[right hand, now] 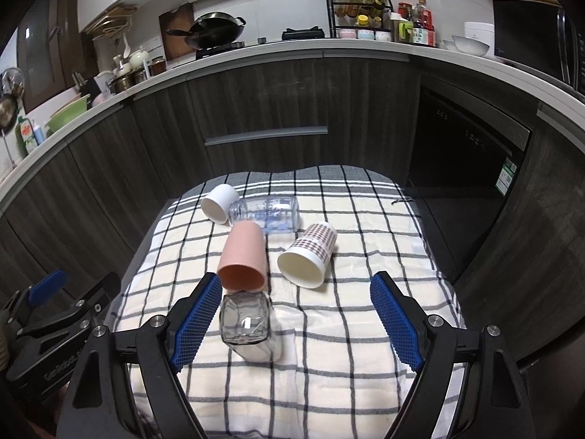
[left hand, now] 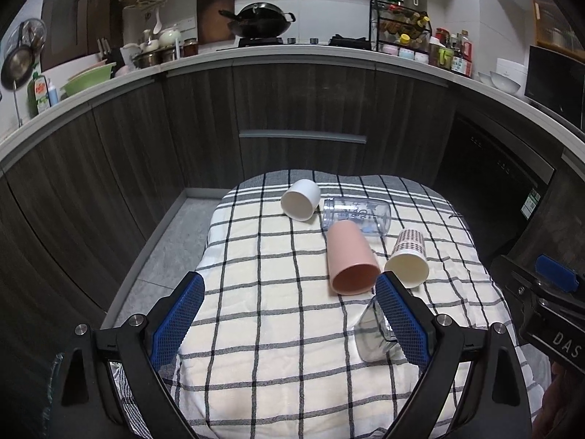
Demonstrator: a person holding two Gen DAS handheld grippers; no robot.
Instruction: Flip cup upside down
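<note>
Five cups lie sideways on the checked cloth; both grippers hover, fingers wide, ready to grasp the smoky glass.

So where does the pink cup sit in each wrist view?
Left wrist: pink cup lies on its side right of centre, mouth toward the camera, beside the right blue pad.
Right wrist: pink cup lies left of centre, just above the clear square glass.
Shared landmark: the checked-pattern cup to its right.
</note>
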